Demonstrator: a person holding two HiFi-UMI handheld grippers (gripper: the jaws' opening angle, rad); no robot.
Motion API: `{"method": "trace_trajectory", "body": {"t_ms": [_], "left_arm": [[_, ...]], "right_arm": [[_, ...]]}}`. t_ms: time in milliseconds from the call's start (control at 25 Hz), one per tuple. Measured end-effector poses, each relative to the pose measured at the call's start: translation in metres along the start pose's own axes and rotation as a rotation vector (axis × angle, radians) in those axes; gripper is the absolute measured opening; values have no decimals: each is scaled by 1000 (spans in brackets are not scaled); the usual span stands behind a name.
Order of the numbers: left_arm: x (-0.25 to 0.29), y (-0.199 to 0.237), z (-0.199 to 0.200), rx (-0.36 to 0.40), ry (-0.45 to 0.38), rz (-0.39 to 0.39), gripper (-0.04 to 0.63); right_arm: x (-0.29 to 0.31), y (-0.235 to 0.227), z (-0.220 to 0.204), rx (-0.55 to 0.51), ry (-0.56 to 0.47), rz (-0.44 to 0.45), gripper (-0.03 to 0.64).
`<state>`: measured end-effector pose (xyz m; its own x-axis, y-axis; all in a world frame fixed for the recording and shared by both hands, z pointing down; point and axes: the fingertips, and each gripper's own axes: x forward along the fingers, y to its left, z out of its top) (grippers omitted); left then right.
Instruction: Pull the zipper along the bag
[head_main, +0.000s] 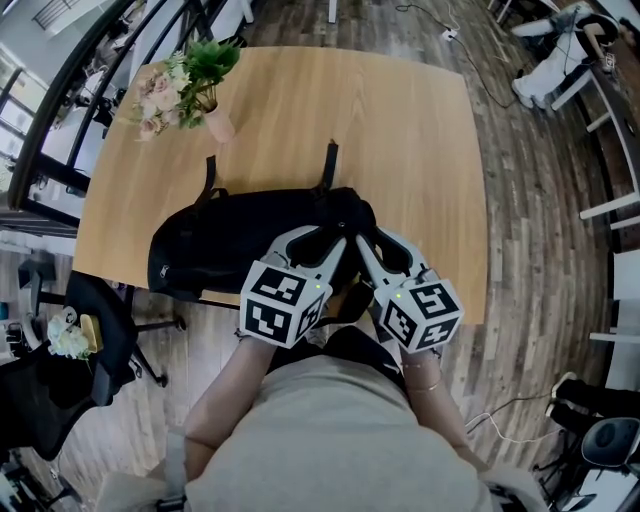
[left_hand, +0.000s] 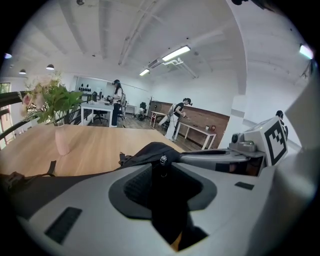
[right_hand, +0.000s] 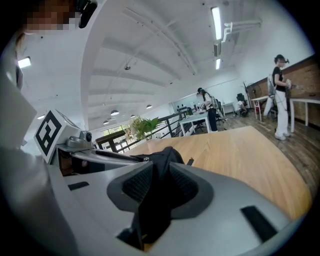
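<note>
- On the wooden worktop (head_main: 400, 140), at its near edge, lies flat a black bag (head_main: 240, 240), two straps pointing to the far side.
- At the bag's right end, left gripper (left_hand: 164, 172): fingers spread and pressing on nothing, black fabric in the gap and the small metal zipper pull (left_hand: 163, 160) at its mouth.
- Just beside it, right gripper (right_hand: 160, 180): fingers pinching an upright fold of the bag's fabric.
- At the worktop's far left corner, vase of flowers (head_main: 190, 90), well apart from the bag.
- In the background of both gripper views, people standing at desks.
</note>
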<state>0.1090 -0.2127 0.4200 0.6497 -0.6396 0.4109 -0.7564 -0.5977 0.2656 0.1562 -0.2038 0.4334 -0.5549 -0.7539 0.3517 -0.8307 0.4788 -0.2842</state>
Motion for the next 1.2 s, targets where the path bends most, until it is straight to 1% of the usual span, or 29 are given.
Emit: {"method": "trace_trajectory", "body": {"t_ms": [160, 400, 560, 840, 1040, 1200], "left_arm": [[8, 1, -5, 17, 32, -8, 133], [17, 1, -13, 33, 52, -14, 123], [20, 1, -16, 41, 57, -14, 103], [17, -5, -21, 81, 65, -26, 63], [12, -8, -20, 88, 70, -35, 52], [6, -9, -16, 123, 71, -33, 49]], "right_arm": [[0, 0, -1, 6, 0, 2, 110], [0, 1, -1, 15, -7, 6, 107], [0, 0, -2, 19, -6, 0, 107], [0, 0, -5, 28, -7, -6, 107], [0, 0, -4, 22, -5, -8, 106], [0, 1, -4, 9, -4, -14, 103]]}}
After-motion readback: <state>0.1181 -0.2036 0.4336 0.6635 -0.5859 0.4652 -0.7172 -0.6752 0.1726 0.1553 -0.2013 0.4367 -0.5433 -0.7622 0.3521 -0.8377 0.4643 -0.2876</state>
